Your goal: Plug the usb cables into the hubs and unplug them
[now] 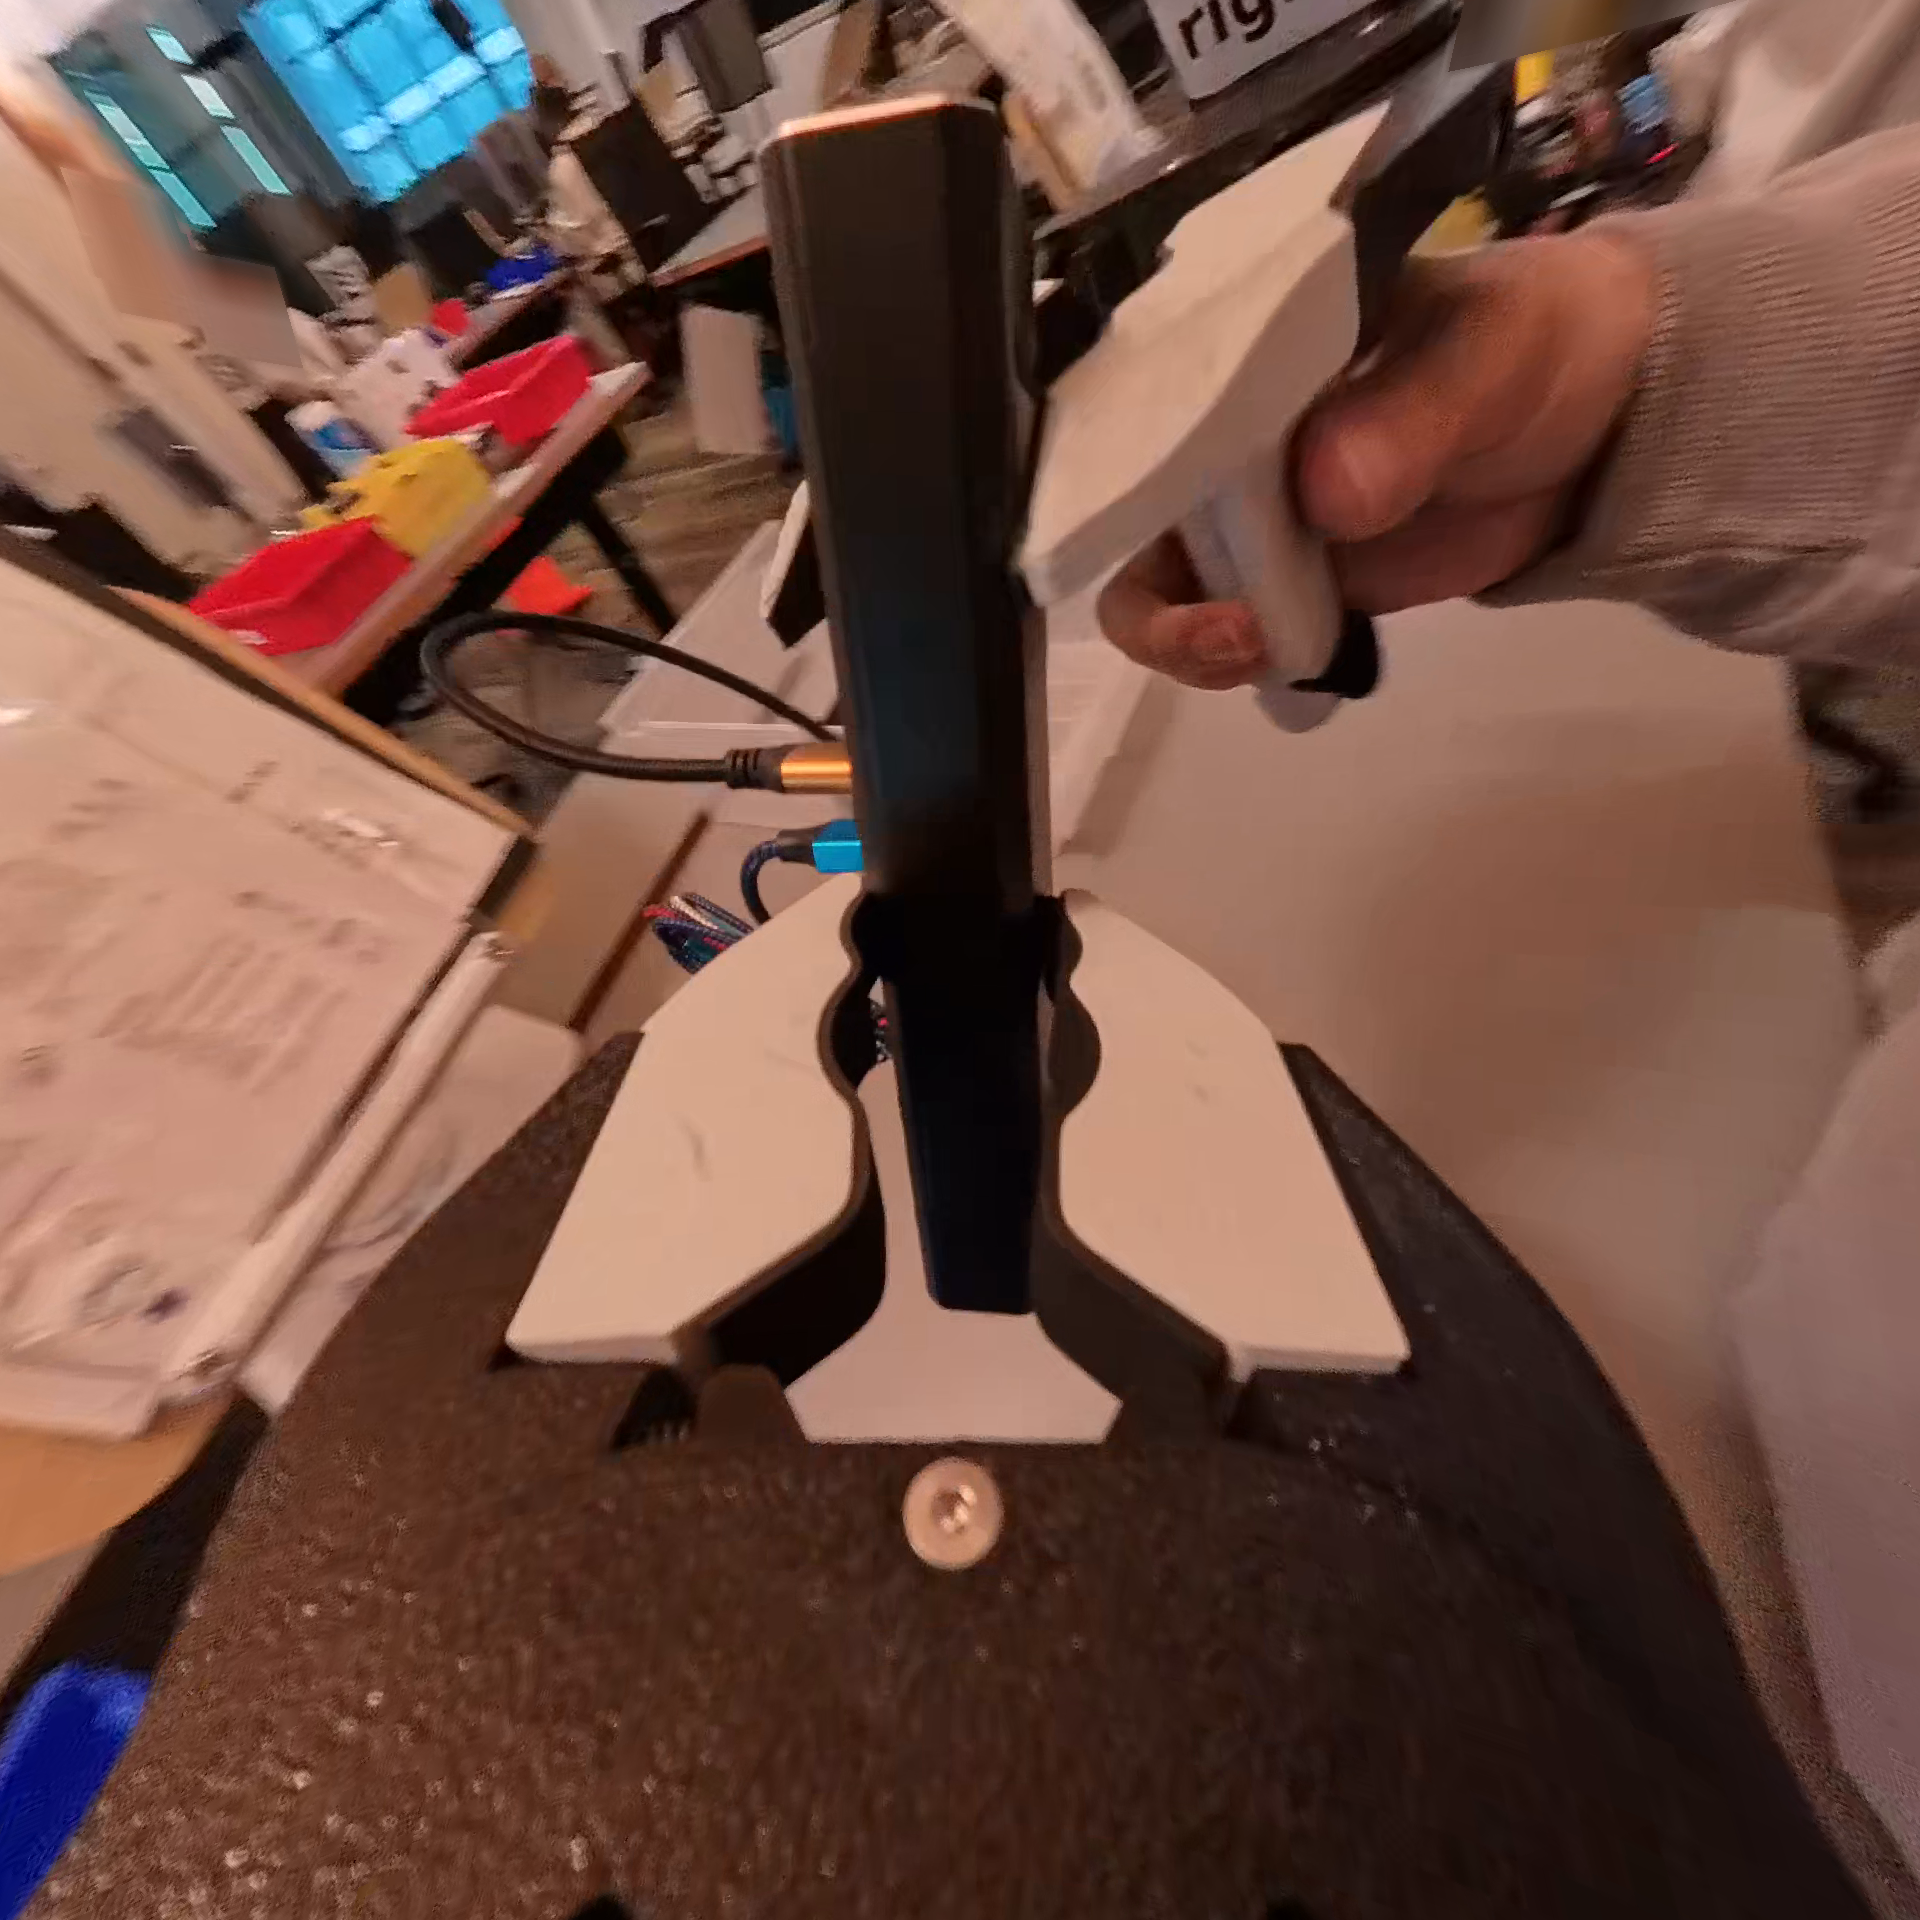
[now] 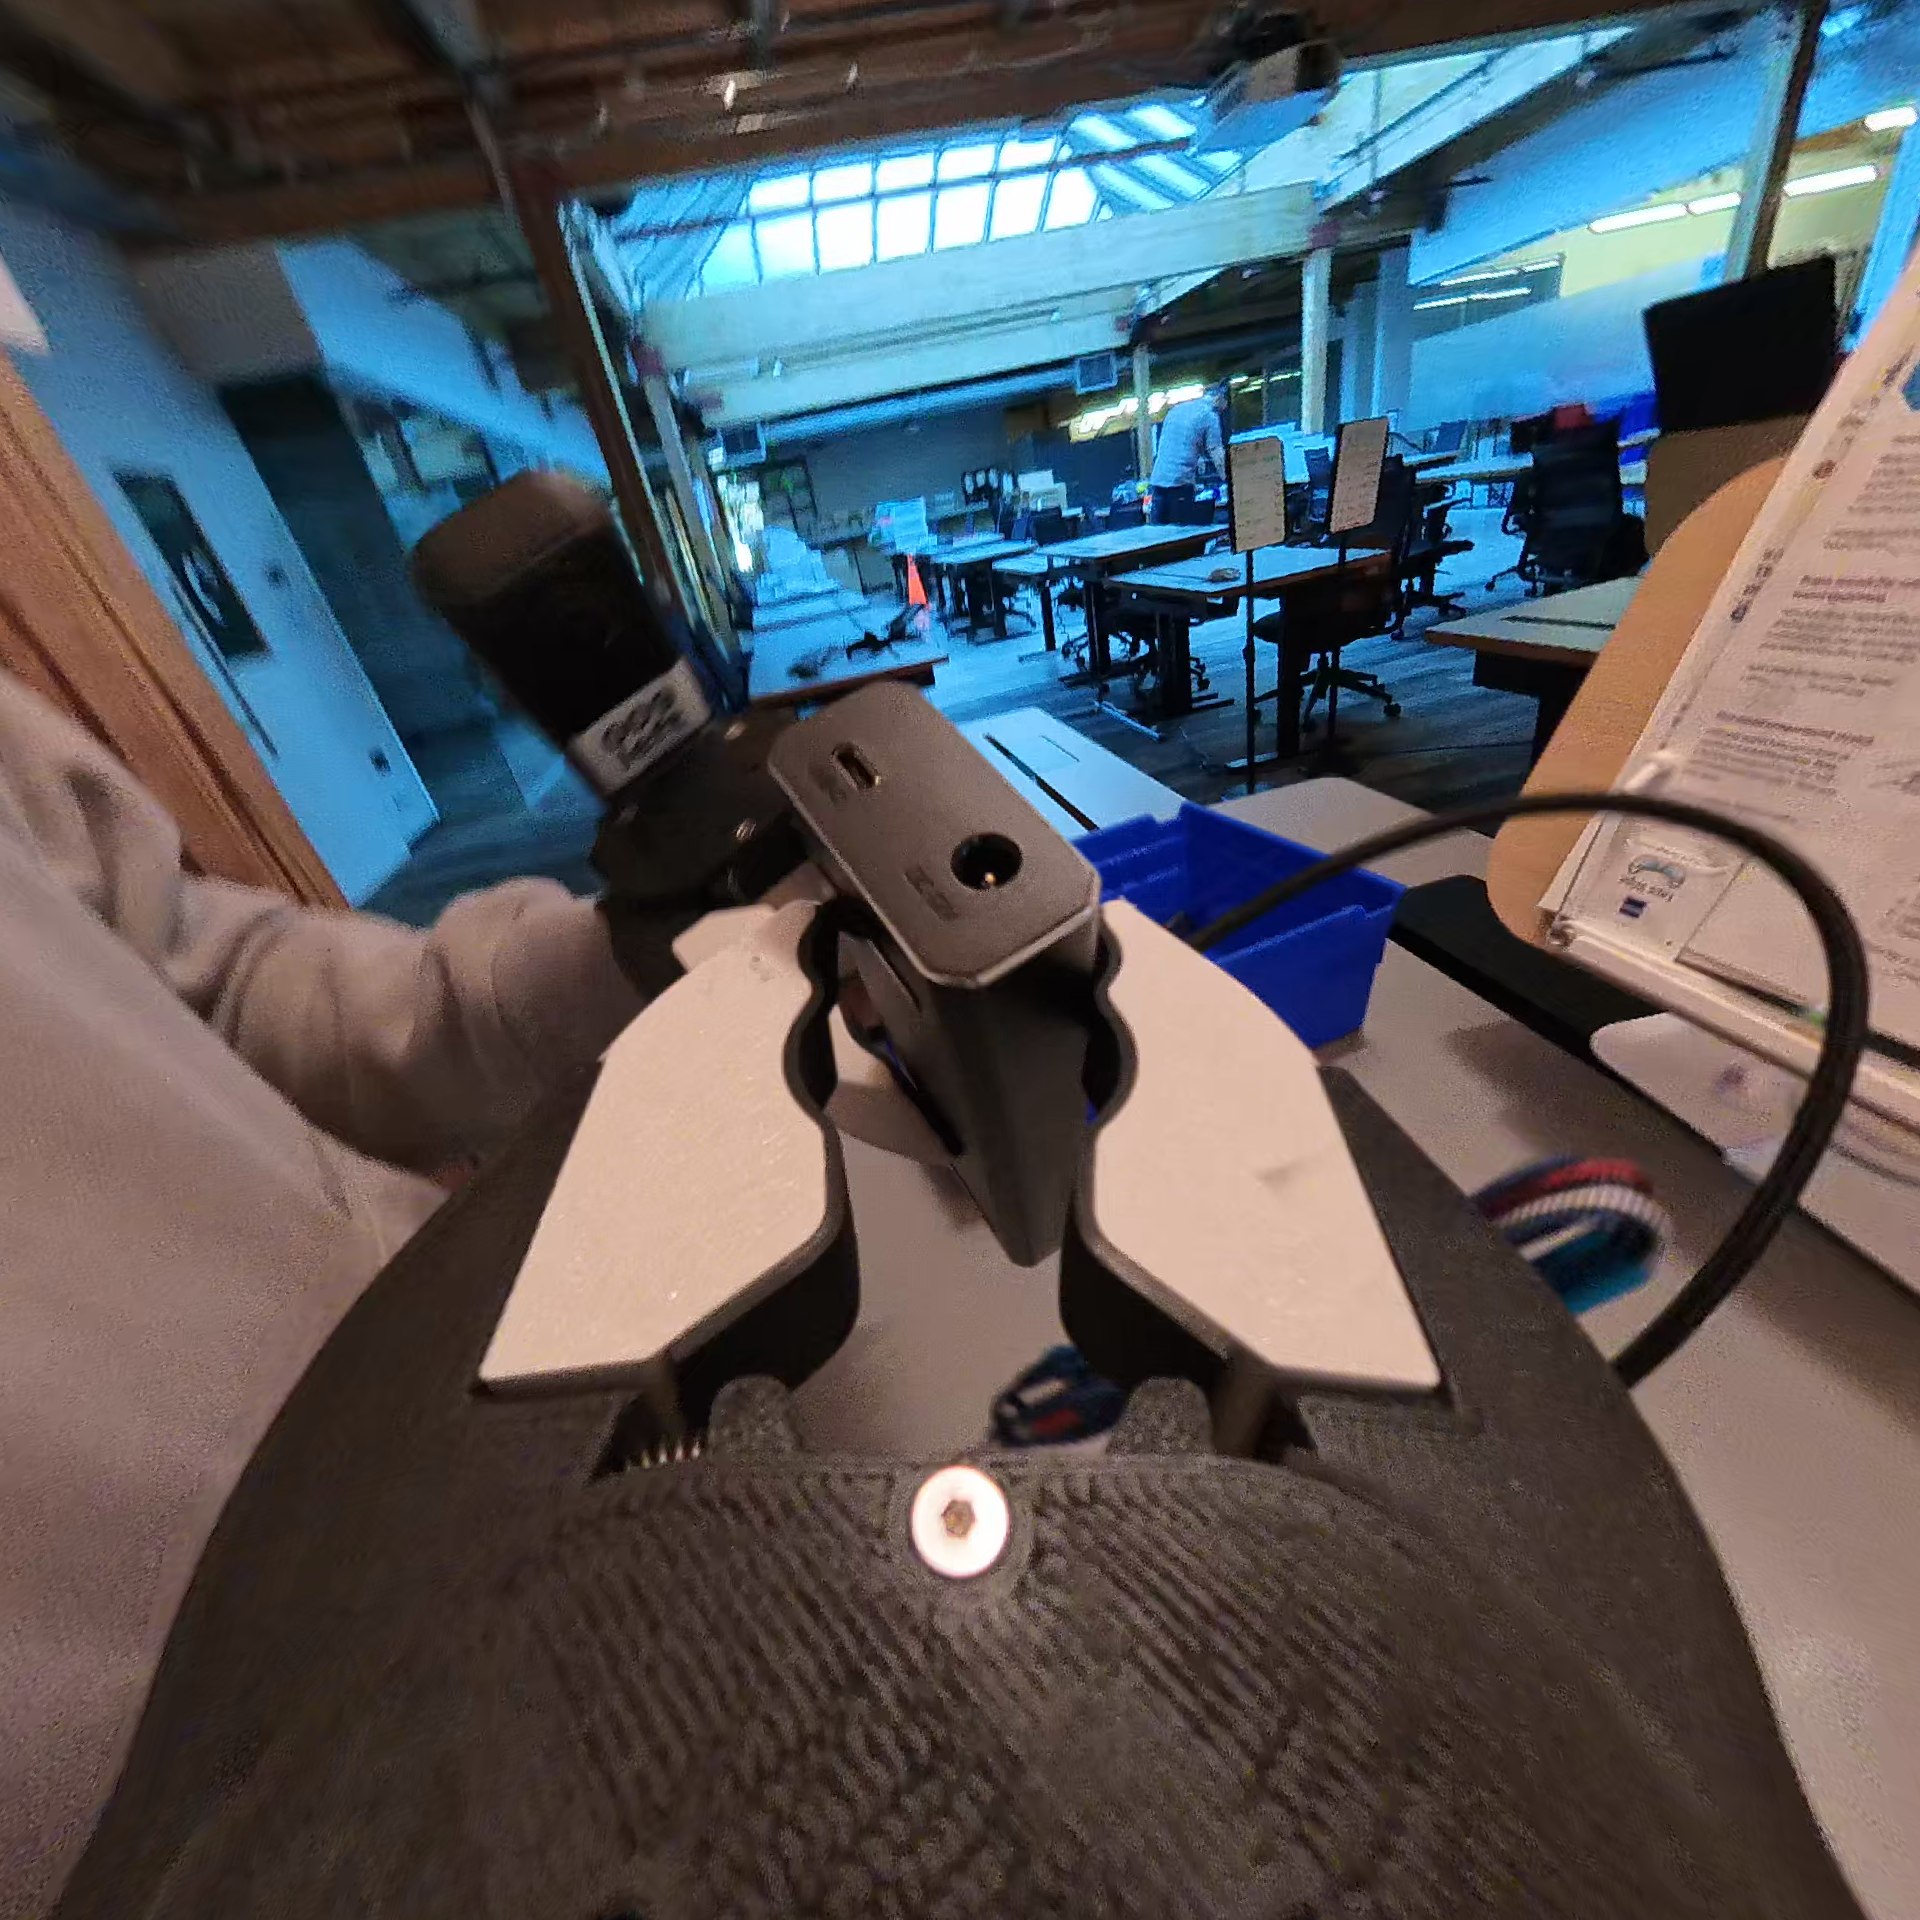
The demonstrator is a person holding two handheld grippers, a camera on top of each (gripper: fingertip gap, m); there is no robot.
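Observation:
A long black USB hub point(image 1: 914, 520) stands upright, lifted above the white table. My left gripper point(image 1: 961, 920) is shut on its lower part. A black cable with a gold plug point(image 1: 816, 771) and a braided cable with a blue plug point(image 1: 836, 847) sit in ports on its left side. The right gripper point(image 1: 1164, 416), held by a hand, meets the hub's upper right side. In the right wrist view my right gripper point(image 2: 961, 940) is shut on the hub point(image 2: 935, 831) just below its end face with two sockets. The left gripper's black handle point(image 2: 551, 603) shows behind it.
A blue bin point(image 2: 1278, 935) sits on the white table point(image 2: 1714, 1507) beyond the hub. The black cable point(image 2: 1829, 1039) loops high on the right. Coiled braided cable point(image 2: 1569, 1226) lies on the table. A propped board with papers point(image 2: 1818, 727) stands at right; it also shows at left point(image 1: 208, 935).

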